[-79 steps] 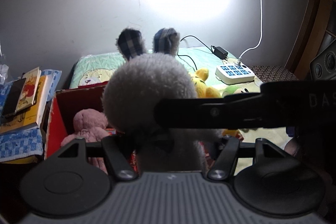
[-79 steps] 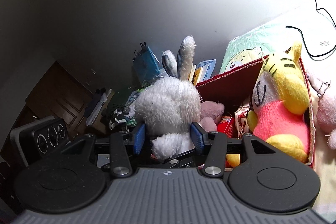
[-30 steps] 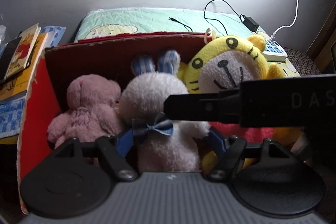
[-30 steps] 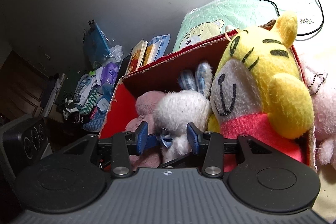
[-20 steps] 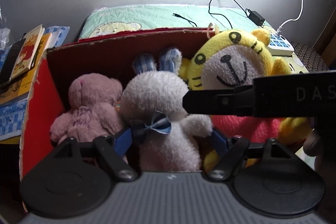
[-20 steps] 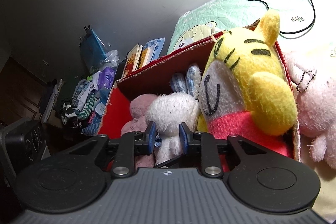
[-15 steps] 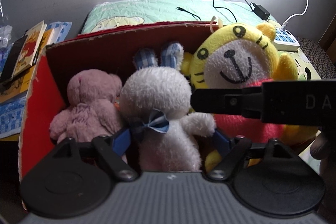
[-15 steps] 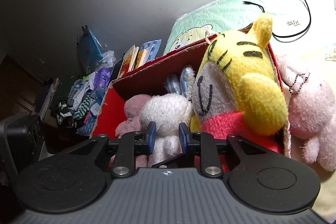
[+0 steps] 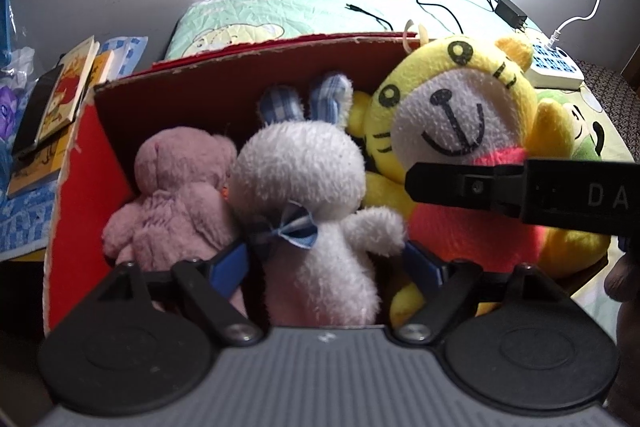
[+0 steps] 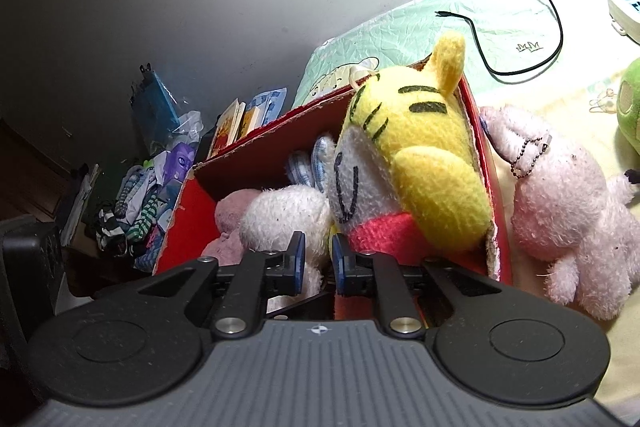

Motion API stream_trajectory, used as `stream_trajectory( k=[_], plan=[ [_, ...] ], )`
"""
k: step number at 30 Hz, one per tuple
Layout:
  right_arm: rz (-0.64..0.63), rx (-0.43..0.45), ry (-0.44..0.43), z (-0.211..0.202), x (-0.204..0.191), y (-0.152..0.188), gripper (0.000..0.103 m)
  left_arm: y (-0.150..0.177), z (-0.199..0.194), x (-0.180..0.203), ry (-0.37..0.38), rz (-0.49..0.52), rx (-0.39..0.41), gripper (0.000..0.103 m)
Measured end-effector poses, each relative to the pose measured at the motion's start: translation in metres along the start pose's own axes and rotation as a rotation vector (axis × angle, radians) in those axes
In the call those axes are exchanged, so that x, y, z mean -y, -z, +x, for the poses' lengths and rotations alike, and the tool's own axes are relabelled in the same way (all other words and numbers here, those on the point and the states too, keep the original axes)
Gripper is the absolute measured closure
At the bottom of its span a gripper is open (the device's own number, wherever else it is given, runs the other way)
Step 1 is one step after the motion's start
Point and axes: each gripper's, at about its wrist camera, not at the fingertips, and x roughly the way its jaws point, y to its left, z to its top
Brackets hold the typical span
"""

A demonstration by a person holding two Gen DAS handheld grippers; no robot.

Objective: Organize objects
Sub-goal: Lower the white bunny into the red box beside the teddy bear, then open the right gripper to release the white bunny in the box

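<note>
A red cardboard box [image 9: 240,63] holds three plush toys side by side. A pink bear [image 9: 176,187] is on the left, a white rabbit [image 9: 304,179] with a blue bow in the middle, and a yellow tiger [image 9: 452,115] on the right. My left gripper [image 9: 328,265] is open, its blue pads standing either side of the rabbit's body with small gaps. In the right wrist view my right gripper [image 10: 318,259] is shut with nothing in it, just in front of the rabbit [image 10: 280,215] and the tiger [image 10: 416,147]. Its black fingers [image 9: 460,183] cross the tiger's chest.
A pale pink plush [image 10: 560,211] leans on the outside of the box's right wall [image 10: 480,147]. A green plush [image 10: 630,99], a power strip [image 9: 556,63] and a black cable [image 10: 556,27] lie on the bed cover. Books [image 9: 68,95] and piled clothes [image 10: 140,203] are left of the box.
The rabbit has gone from held in the air down into the box, between the bear and the tiger. My right gripper's pads have closed together and drawn back a little.
</note>
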Motion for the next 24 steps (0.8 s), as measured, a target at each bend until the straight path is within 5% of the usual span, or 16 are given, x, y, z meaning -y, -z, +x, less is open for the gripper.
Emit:
stream_trajectory(
  k=[24],
  plan=[
    [-0.055, 0.046, 0.029, -0.019, -0.009, 0.013, 0.084, 0.009, -0.018, 0.007, -0.093, -0.003, 0.026, 0.010]
  ],
)
